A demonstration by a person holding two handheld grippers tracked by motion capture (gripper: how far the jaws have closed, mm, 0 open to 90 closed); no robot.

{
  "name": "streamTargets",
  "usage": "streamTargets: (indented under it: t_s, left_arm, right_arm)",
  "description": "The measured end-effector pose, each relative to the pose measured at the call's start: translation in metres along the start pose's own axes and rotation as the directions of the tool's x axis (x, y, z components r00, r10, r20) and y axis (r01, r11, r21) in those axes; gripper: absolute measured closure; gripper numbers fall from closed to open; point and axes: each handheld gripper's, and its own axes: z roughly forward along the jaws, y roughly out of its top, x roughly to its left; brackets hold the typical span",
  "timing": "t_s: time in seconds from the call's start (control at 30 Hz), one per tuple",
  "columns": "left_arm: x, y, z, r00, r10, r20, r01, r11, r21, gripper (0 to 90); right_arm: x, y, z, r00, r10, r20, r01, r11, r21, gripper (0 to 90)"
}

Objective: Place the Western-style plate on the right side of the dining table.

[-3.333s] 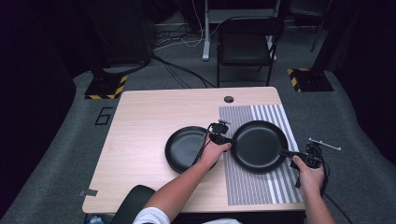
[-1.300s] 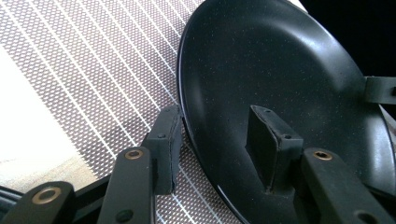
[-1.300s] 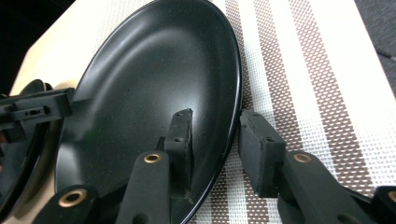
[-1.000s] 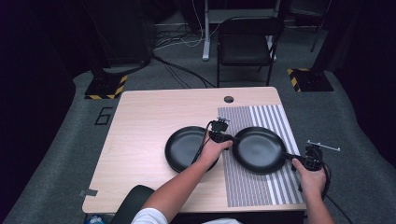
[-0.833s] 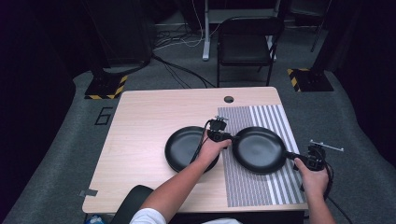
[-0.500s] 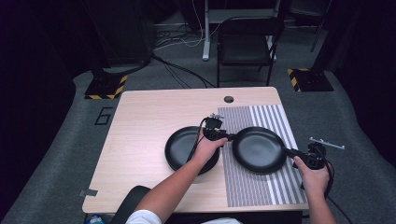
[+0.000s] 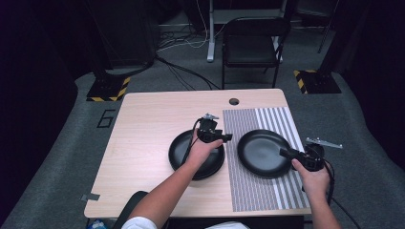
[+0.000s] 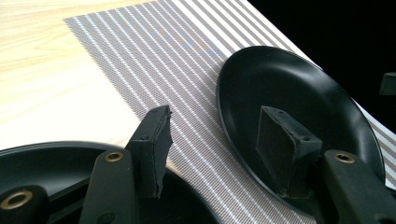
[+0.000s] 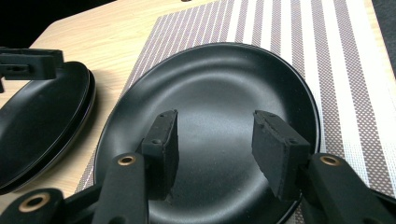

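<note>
Since a moment ago the left gripper (image 7: 212, 131) has let go and drawn back over the stacked plates (image 7: 196, 153) left of the striped mat (image 7: 267, 191), jaws gaping. The single plate (image 7: 261, 151) lies on the mat; the right gripper (image 7: 301, 156) hangs open-jawed at its near-right rim. The right gripper view reveals two stacked rims (image 9: 84, 114).

A black plate (image 7: 261, 153) lies on the striped placemat (image 7: 267, 191), stacked plates (image 7: 184, 155) beside.

A black chair (image 7: 254, 47) stands on grey carpet (image 7: 57, 157) behind the table (image 7: 148, 133).
</note>
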Motion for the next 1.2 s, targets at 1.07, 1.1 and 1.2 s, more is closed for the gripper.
streamTargets:
  t_s: [1.07,1.1,1.2]
  left_arm:
    - [0.056,-0.032,-0.071,0.9931,-0.039,-0.111,0.032,0.9977,-0.060,45.3]
    - [0.057,-0.033,-0.072,0.9927,-0.040,-0.114,0.033,0.9976,-0.061,45.4]
    - [0.061,-0.038,-0.074,0.9910,-0.049,-0.125,0.040,0.9967,-0.071,46.1]
  right_arm:
    - [0.047,-0.012,0.008,0.9819,-0.166,-0.091,0.173,0.982,0.072,50.6]
    - [0.051,-0.013,0.008,0.9778,-0.184,-0.100,0.192,0.979,0.071,50.6]
    - [0.060,-0.017,0.010,0.9670,-0.217,-0.133,0.228,0.971,0.074,50.5]
